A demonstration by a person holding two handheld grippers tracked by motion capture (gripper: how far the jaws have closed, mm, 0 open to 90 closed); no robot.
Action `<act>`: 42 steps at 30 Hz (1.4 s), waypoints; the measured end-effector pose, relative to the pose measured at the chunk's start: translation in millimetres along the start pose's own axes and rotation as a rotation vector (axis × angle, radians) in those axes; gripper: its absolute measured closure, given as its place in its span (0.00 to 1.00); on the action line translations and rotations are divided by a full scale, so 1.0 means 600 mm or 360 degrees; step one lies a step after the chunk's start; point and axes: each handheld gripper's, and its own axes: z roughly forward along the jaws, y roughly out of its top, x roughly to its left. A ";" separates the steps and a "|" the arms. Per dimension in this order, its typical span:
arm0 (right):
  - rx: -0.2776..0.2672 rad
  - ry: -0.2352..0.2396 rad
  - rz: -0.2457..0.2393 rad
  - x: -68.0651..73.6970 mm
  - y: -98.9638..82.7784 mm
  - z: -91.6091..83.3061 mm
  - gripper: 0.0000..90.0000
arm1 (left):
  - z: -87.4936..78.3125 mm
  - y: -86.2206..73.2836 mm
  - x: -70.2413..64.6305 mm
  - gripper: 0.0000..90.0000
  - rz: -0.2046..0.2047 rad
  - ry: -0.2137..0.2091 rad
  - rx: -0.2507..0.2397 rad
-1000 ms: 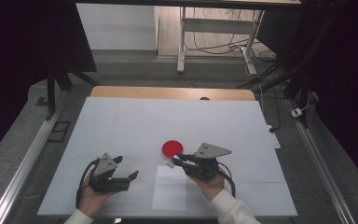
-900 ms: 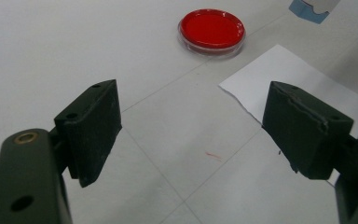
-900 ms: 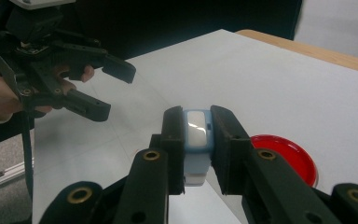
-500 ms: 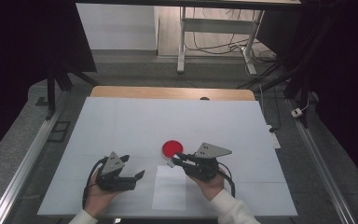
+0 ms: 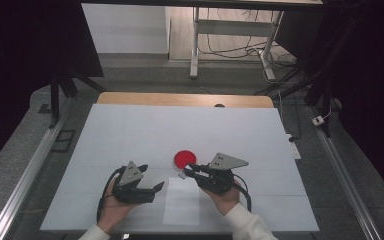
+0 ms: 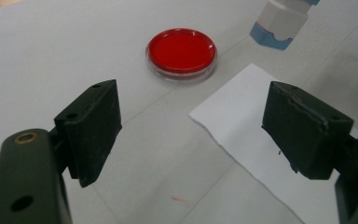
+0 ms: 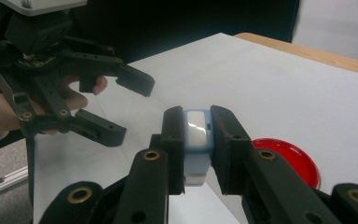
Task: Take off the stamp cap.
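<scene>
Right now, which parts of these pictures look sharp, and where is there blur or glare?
High view: the white table is evenly lit, its surroundings dark. Left gripper view: the red dish is fairly sharp with a glint along its rim, the near jaws softer. Right gripper view: a glare patch on the small blue-and-white block, the left gripper slightly blurred.

Metal stand [image 5: 230, 30], cables [image 5: 275, 62] behind table [image 5: 130, 125]

Your right gripper [image 5: 189, 170] sits just beside the red dish [image 5: 184, 159], pinching what looks like a small pale block. Your left gripper [image 5: 156, 187] rests with its jaws apart beside the white paper sheet [image 5: 181, 207].
</scene>
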 end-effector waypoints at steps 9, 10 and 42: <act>-0.0002 -0.0001 0.0007 0.000 0.000 0.000 0.84 | 0.017 0.013 -0.015 0.21 0.0030 -0.0015 -0.0006; -0.0002 -0.0002 0.0007 -0.001 -0.001 0.000 0.84 | 0.019 0.015 -0.016 0.21 0.0034 -0.0020 -0.0005; -0.0041 -0.0064 0.0091 -0.002 -0.004 0.004 0.84 | 0.063 0.033 -0.048 0.26 0.0107 -0.0037 0.0009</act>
